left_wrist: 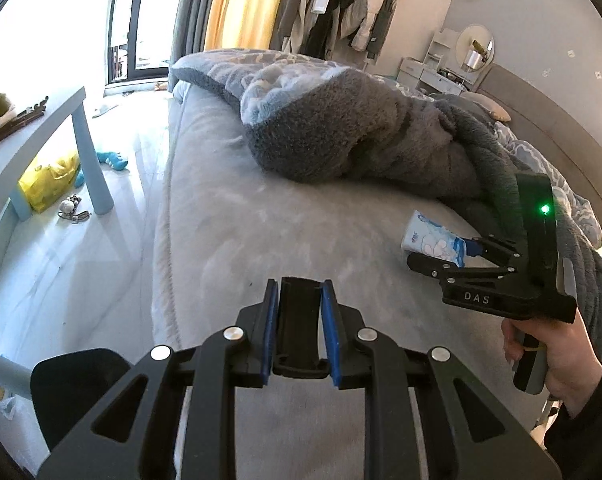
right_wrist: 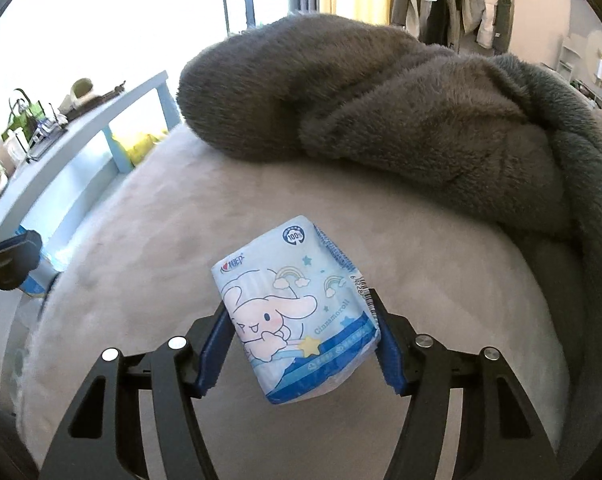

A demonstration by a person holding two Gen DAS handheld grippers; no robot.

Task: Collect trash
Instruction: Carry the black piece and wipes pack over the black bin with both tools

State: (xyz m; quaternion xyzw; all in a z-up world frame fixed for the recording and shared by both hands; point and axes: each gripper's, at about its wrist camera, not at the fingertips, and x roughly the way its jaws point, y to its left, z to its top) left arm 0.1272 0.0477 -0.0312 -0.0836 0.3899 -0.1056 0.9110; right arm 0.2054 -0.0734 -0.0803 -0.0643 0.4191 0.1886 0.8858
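Observation:
A blue and white tissue pack (right_wrist: 297,312) with a cartoon print sits between my right gripper's (right_wrist: 301,344) blue pads, which press on both its sides above the grey bed (right_wrist: 141,240). In the left wrist view the pack (left_wrist: 433,240) shows at the tips of the right gripper (left_wrist: 467,252). My left gripper (left_wrist: 300,308) is shut on a black flat object (left_wrist: 300,320), held over the bed's near edge. Part of the left gripper (right_wrist: 9,264) shows at the left edge of the right wrist view.
A bunched grey fleece blanket (left_wrist: 341,128) covers the far and right part of the bed. A light blue table (left_wrist: 33,136) with clutter stands left of the bed. A yellow bag (left_wrist: 49,184) and small toys lie on the floor under it.

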